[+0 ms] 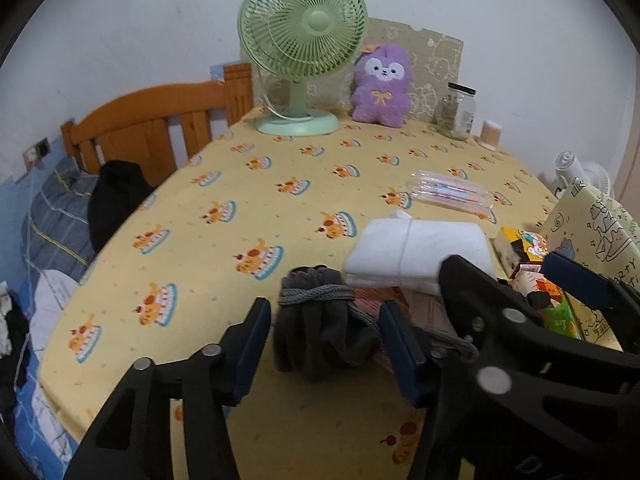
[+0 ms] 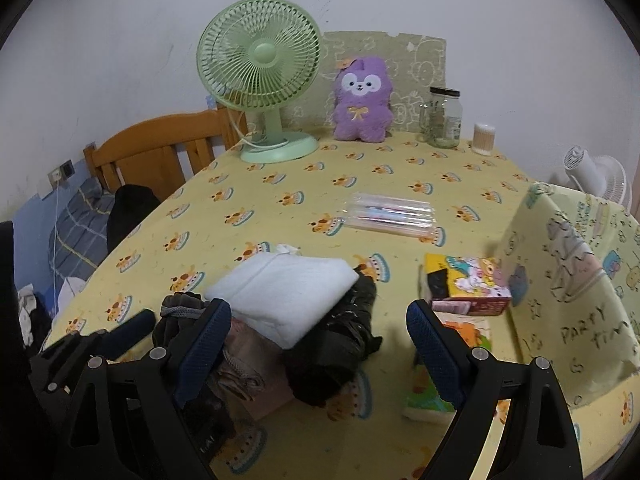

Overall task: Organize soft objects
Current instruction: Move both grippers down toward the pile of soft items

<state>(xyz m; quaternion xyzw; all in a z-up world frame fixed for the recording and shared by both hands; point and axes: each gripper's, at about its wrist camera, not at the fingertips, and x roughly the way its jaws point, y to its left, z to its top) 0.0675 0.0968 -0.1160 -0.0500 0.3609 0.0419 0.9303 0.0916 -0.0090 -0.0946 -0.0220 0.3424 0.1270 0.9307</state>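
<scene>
Holding both the left gripper point(image 1: 324, 334) and right gripper point(image 2: 320, 340) wide open and empty, we judge the limp grey bundle point(image 1: 316, 320) best pinched at its cord-tied middle.

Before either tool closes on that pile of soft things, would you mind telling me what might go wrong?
The left tool straddles the grey bundle, whose cord trails into the pile; lifting may drag neighbours along.

The white pad lies on top of the dark cloth, so pulling anything beneath it could tip it off.

The right tool is open close to the boxes and might knock them.
</scene>
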